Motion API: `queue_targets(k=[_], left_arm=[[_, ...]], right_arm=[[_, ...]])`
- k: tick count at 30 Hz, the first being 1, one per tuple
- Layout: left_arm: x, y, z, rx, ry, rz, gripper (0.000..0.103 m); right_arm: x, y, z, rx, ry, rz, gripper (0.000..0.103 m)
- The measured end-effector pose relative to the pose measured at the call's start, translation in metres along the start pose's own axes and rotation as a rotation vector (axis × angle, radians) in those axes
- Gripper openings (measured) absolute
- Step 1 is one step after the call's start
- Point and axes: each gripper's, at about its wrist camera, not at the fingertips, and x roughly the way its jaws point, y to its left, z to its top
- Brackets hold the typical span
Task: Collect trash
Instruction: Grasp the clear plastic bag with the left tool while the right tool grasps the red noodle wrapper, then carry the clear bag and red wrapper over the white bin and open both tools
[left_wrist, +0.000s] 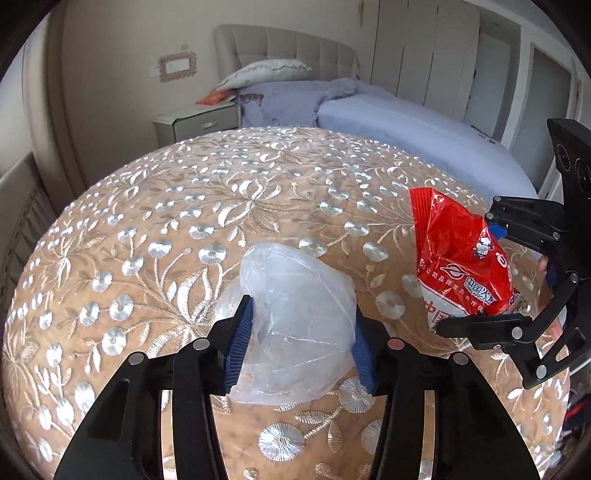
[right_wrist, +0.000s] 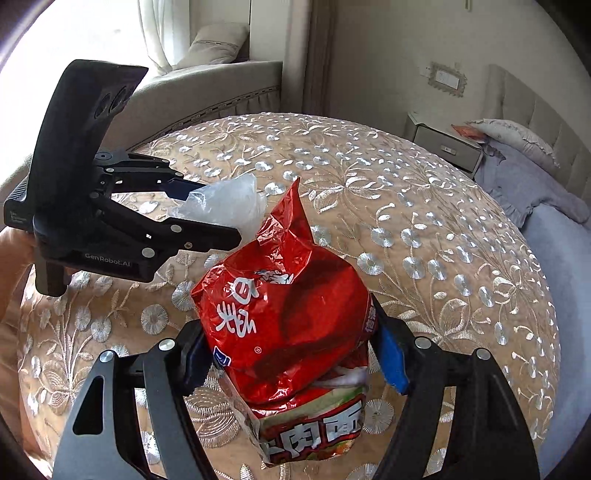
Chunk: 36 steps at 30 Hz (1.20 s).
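A crumpled clear plastic bag (left_wrist: 295, 321) lies on the embroidered tablecloth (left_wrist: 184, 229). My left gripper (left_wrist: 299, 339) straddles it, blue pads against both sides, shut on it. It also shows in the right wrist view (right_wrist: 207, 210) with the clear bag (right_wrist: 225, 203) between its fingers. A red noodle wrapper (right_wrist: 284, 325) stands crumpled on the cloth. My right gripper (right_wrist: 295, 350) is shut on it, pads pressing its sides. In the left wrist view the red wrapper (left_wrist: 458, 258) sits at the right inside my right gripper (left_wrist: 476, 273).
The round table's cloth (right_wrist: 406, 221) has silver flower embroidery. A bed with blue bedding (left_wrist: 369, 110) lies behind, with a nightstand (left_wrist: 195, 123) beside it. A beige window seat (right_wrist: 207, 92) stands at the back left of the right wrist view.
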Motion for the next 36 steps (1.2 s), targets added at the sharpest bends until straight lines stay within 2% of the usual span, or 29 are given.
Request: queue_targets(k=[6, 11, 17, 26, 36], left_arm=[[-0.041, -0.049, -0.013, 0.021, -0.056, -0.061, 0.047], [-0.072, -0.112, -0.024, 0.120, -0.088, -0.093, 0.047], [-0.096, -0.176, -0.039, 0.192, -0.111, -0.173, 0.047], [-0.091, -0.270, -0.065, 0.298, -0.083, -0.293, 0.047], [-0.059, -0.367, -0.102, 0.415, 0.012, -0.439, 0.047]], right_arm=[[-0.055, 0.003, -0.037, 0.045, -0.039, -0.020, 0.074], [-0.096, 0.007, -0.069, 0.096, -0.064, -0.042, 0.074], [-0.144, 0.012, -0.114, 0.150, -0.092, -0.082, 0.074], [-0.203, 0.011, -0.202, 0.251, -0.079, -0.167, 0.074], [-0.242, 0.000, -0.305, 0.415, -0.037, -0.234, 0.074]])
